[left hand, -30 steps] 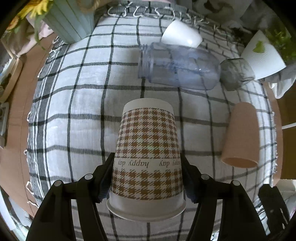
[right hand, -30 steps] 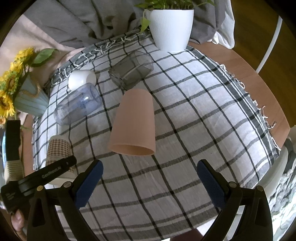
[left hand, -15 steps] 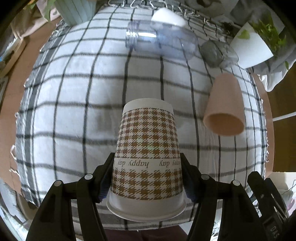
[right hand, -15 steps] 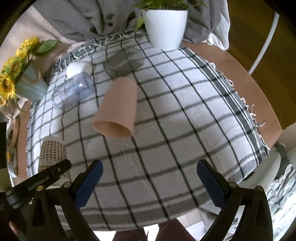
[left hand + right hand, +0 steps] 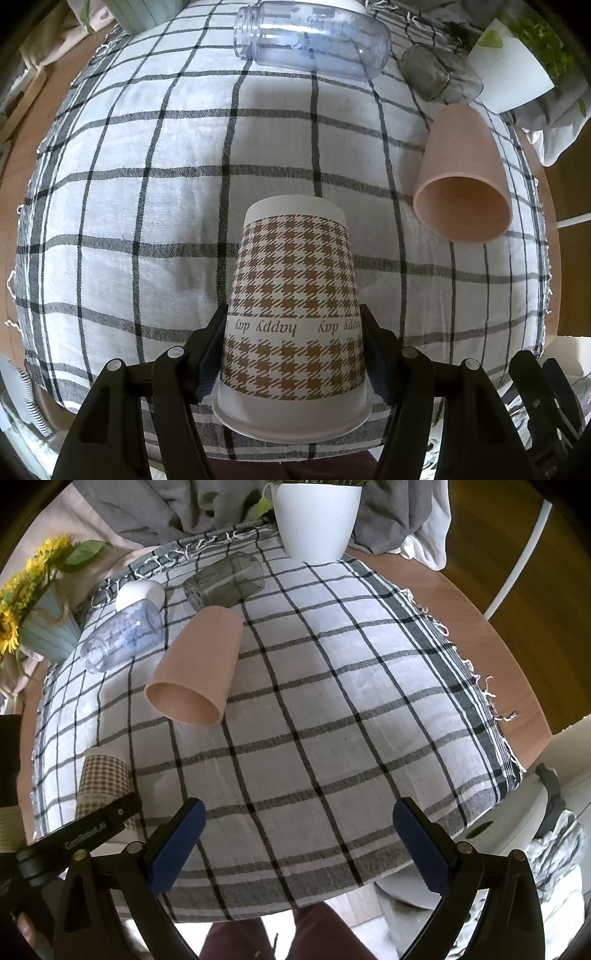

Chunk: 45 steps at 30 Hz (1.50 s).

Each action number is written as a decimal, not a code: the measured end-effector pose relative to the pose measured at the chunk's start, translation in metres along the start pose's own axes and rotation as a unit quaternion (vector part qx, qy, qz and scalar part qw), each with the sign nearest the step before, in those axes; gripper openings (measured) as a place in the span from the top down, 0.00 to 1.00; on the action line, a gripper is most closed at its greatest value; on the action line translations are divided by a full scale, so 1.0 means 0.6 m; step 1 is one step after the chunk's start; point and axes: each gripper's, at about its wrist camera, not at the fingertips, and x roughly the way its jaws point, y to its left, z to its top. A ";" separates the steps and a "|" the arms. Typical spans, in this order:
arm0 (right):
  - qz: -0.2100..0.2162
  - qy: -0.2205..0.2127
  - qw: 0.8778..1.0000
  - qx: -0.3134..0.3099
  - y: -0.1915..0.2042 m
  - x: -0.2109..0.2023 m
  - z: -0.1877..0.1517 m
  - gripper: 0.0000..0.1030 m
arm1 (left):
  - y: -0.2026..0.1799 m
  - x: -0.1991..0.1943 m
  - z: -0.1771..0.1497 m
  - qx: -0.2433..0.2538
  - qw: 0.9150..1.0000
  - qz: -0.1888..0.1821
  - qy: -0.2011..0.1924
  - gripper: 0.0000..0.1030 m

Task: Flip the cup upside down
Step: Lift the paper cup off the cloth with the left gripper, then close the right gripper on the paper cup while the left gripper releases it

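My left gripper [image 5: 293, 332] is shut on a paper cup [image 5: 293, 314] with a brown houndstooth pattern. The cup points base-forward, its rim nearest the camera, over the near part of the checked tablecloth [image 5: 147, 184]. In the right wrist view the same paper cup [image 5: 103, 779] shows at the far left with the left gripper's black finger across it. My right gripper [image 5: 295, 834] is open and empty, above the cloth's near edge.
A pink cup [image 5: 461, 181] [image 5: 195, 668] lies on its side. A clear plastic jar [image 5: 314, 37] [image 5: 122, 638], a grey glass [image 5: 225, 579] and a white cup [image 5: 140, 592] lie behind it. A white plant pot [image 5: 314, 517] and a sunflower vase [image 5: 40, 627] stand at the back.
Both grippers have drawn back toward the near table edge and risen. The paper cup stays gripped in the left gripper in the same pose. The right gripper stays open.
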 end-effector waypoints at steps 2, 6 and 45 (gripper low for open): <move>-0.001 0.001 1.000 0.001 -0.002 0.002 0.000 0.01 | -0.004 0.003 0.002 0.001 1.000 0.005 0.002 0.37; 0.000 0.004 1.000 0.003 -0.006 0.005 -0.001 0.01 | -0.013 0.009 0.007 0.003 1.000 0.014 0.006 0.28; 0.165 0.138 0.966 -0.142 0.284 0.070 0.078 0.14 | 0.253 -0.107 0.003 -0.080 0.990 0.091 -0.075 0.05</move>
